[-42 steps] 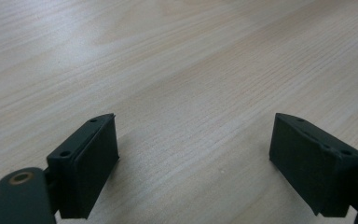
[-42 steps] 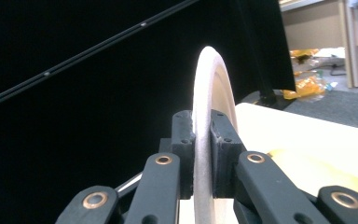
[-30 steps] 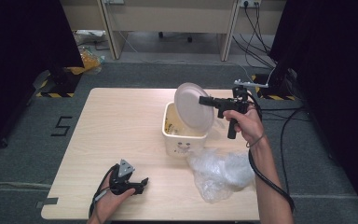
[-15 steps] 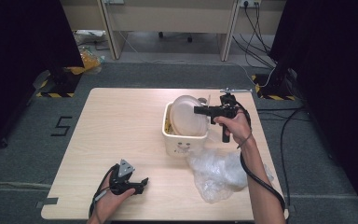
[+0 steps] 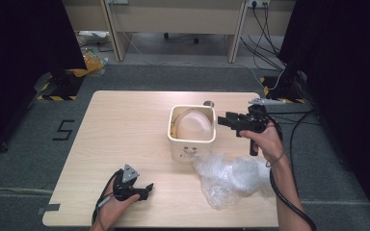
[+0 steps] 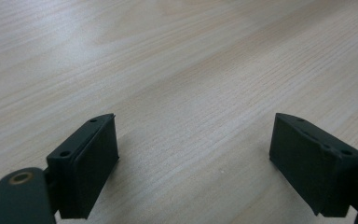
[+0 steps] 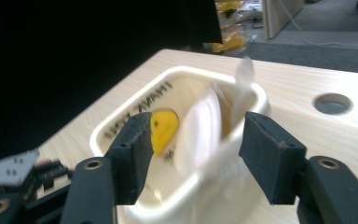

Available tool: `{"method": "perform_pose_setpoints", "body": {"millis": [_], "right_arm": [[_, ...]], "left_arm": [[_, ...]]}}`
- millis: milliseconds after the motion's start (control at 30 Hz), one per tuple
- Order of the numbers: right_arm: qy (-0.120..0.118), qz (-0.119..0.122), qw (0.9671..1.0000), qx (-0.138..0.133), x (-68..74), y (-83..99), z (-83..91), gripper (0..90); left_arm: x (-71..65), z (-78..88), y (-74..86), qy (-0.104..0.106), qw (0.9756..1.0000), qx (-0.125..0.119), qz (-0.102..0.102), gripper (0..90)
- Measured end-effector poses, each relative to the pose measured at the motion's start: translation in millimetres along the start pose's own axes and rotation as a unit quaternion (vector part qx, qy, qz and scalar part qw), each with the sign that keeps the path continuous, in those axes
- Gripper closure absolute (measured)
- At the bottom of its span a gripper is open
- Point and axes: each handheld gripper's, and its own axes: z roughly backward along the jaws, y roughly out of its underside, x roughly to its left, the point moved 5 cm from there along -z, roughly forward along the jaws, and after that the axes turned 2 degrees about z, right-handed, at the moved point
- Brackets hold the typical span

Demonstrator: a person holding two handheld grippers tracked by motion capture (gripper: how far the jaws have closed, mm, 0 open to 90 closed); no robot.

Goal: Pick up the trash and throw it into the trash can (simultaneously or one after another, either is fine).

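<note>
- High view: pale wooden table [image 5: 125,130] on grey carpet, desks and cables at the far side. White tub [image 5: 192,132] near the middle, plate [image 5: 192,126] inside it, crumpled plastic bag [image 5: 231,178] just near-right. Right gripper [image 5: 227,120] beside the tub's right rim, jaws just opened, nothing held. Left gripper [image 5: 144,188] resting near-left.
- Left gripper view: jaws wide apart over bare wood grain [image 6: 191,70].
- Right gripper view: released jaws, blurred plate [image 7: 200,130] in the tub [image 7: 121,126]; round hole [image 7: 332,103] in the tabletop.
</note>
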Motion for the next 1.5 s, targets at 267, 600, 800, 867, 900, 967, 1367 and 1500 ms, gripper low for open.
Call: {"method": "perform_pose_setpoints", "body": {"millis": [267, 600, 800, 867, 900, 967, 1367, 1500], "right_arm": [[0.026, 0.035, 0.9990, 0.012, 11.6, 29.5, 39.1, 37.5], [0.073, 0.062, 0.9936, 0.060, 14.6, 79.1, 52.1, 32.8], [0.071, 0.059, 0.9933, 0.070, 13.6, 105.2, 49.4, 31.1], [0.073, 0.056, 0.9932, 0.071, 12.8, 111.1, 49.4, 30.3], [0.075, 0.055, 0.9932, 0.071, 12.5, 113.6, 49.4, 29.9], [0.077, 0.053, 0.9932, 0.069, 12.3, 117.3, 50.1, 29.6], [0.090, 0.065, 0.9913, 0.070, 16.1, 132.2, 51.9, 23.4], [0.090, 0.066, 0.9892, 0.095, 13.9, 146.1, 42.7, 22.3]], "left_arm": [[0.0, -0.1, 0.0, 0.000, 1.0000, 0.000, 0.001, 14.4], [0.0, -0.1, 0.0, 0.000, 1.0000, 0.000, 0.001, 14.3], [0.0, -0.1, 0.0, 0.000, 1.0000, 0.000, 0.001, 14.3], [0.0, -0.1, 0.0, 0.000, 1.0000, 0.000, 0.001, 14.3], [0.0, -0.1, 0.0, 0.000, 1.0000, 0.000, 0.001, 14.3], [0.0, -0.1, 0.0, 0.000, 1.0000, 0.000, 0.001, 14.3], [0.0, -0.1, 0.0, 0.000, 1.0000, 0.000, 0.001, 14.3], [0.0, 0.0, 0.0, 0.000, 1.0000, 0.000, 0.001, 14.3]]}}
